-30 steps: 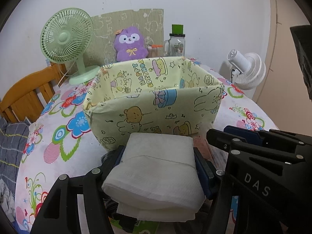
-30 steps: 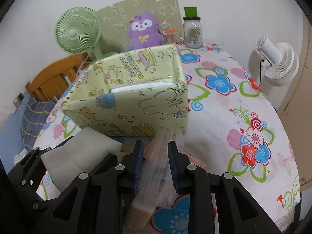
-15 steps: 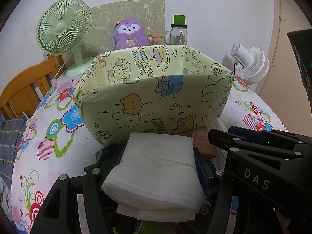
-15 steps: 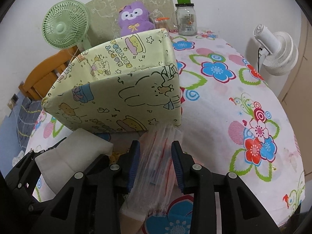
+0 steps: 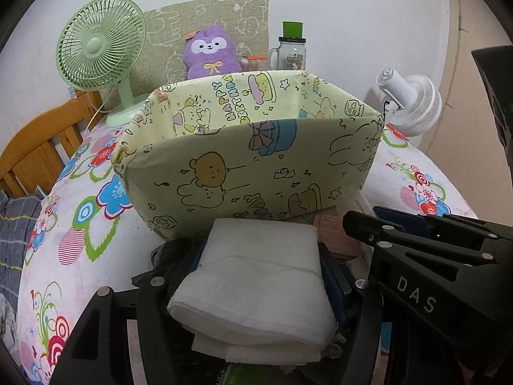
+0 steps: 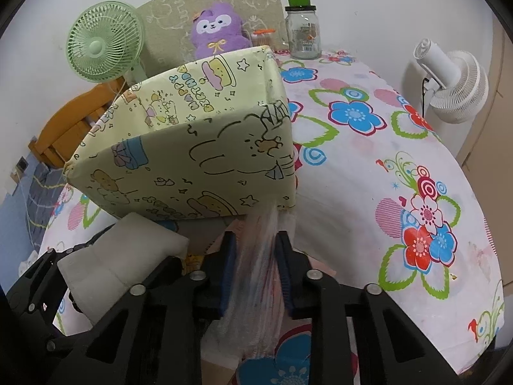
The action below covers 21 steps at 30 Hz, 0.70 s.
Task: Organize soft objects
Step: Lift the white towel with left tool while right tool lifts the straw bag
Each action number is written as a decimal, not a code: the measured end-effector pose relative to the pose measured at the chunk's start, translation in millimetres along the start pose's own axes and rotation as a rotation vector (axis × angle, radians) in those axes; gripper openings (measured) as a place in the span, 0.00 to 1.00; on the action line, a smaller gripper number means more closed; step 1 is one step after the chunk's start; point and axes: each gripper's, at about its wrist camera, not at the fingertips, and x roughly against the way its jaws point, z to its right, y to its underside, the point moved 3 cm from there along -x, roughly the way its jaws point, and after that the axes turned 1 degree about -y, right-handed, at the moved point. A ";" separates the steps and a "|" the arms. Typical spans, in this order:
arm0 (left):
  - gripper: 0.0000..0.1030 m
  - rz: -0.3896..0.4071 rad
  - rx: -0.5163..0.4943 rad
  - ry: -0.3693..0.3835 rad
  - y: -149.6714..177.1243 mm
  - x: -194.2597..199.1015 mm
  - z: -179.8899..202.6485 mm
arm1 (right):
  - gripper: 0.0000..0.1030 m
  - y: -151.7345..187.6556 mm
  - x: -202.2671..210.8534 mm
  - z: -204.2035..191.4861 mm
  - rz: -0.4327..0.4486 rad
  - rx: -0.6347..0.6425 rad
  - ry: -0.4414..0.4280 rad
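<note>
Tissue stack (image 5: 256, 276) sits clamped in the left gripper (image 5: 259, 256) — right gripper (image 6: 255, 256) is closing on a clear plastic packet (image 6: 256, 288), near the table's (image 6: 352, 192) front edge.

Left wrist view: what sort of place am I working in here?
Probably a home room: a table under a flowered cloth, a purple plush toy by the wall, a green desk fan and a wooden chair back beside it.
</note>
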 end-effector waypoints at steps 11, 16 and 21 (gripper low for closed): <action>0.66 0.036 0.000 0.000 -2.8 16.1 0.9 | 0.17 -0.5 17.2 -5.4 0.036 0.007 -0.020; 0.66 0.057 0.005 -0.009 -4.7 25.3 -2.2 | 0.16 -0.2 27.0 -10.7 0.054 0.019 -0.024; 0.66 0.083 0.005 -0.009 -9.3 36.0 -2.8 | 0.16 -3.3 39.2 -14.6 0.080 0.029 -0.024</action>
